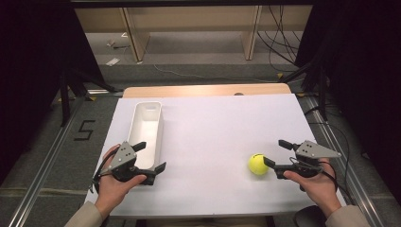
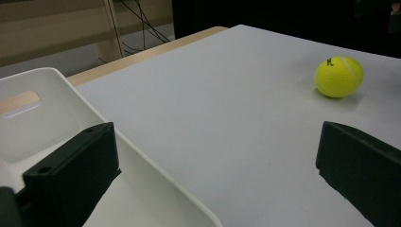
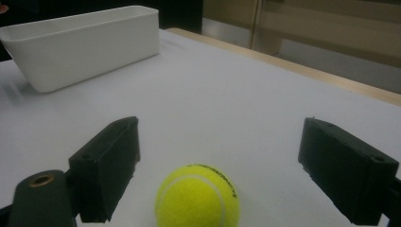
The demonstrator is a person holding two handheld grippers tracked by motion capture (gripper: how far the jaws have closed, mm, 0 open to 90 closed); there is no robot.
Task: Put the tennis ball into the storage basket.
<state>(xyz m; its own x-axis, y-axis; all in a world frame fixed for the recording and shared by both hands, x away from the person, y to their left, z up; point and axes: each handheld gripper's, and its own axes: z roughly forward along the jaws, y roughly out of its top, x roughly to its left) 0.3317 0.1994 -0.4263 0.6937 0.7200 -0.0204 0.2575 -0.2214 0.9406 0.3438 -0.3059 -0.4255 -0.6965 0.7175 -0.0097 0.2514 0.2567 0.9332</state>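
Observation:
A yellow tennis ball (image 1: 258, 164) lies on the white table cover at the right front. My right gripper (image 1: 276, 152) is open just to its right, one jaw close beside it. In the right gripper view the ball (image 3: 197, 196) sits low between the wide-apart jaws of that gripper (image 3: 222, 142), and neither pad touches it. A long white bin (image 1: 146, 127) stands empty at the left. My left gripper (image 1: 150, 156) is open at the bin's near end. Seen from the left gripper (image 2: 216, 142), one jaw hangs over the bin (image 2: 142, 156) and the other over the table, with the ball (image 2: 339, 76) far off.
The white cover (image 1: 213, 142) spans the table, with a wooden strip (image 1: 203, 90) along the far edge. Black stand legs (image 1: 71, 80) and cables (image 1: 283, 42) sit on the floor beyond and beside the table. The white bin (image 3: 85, 45) stands far across the cover.

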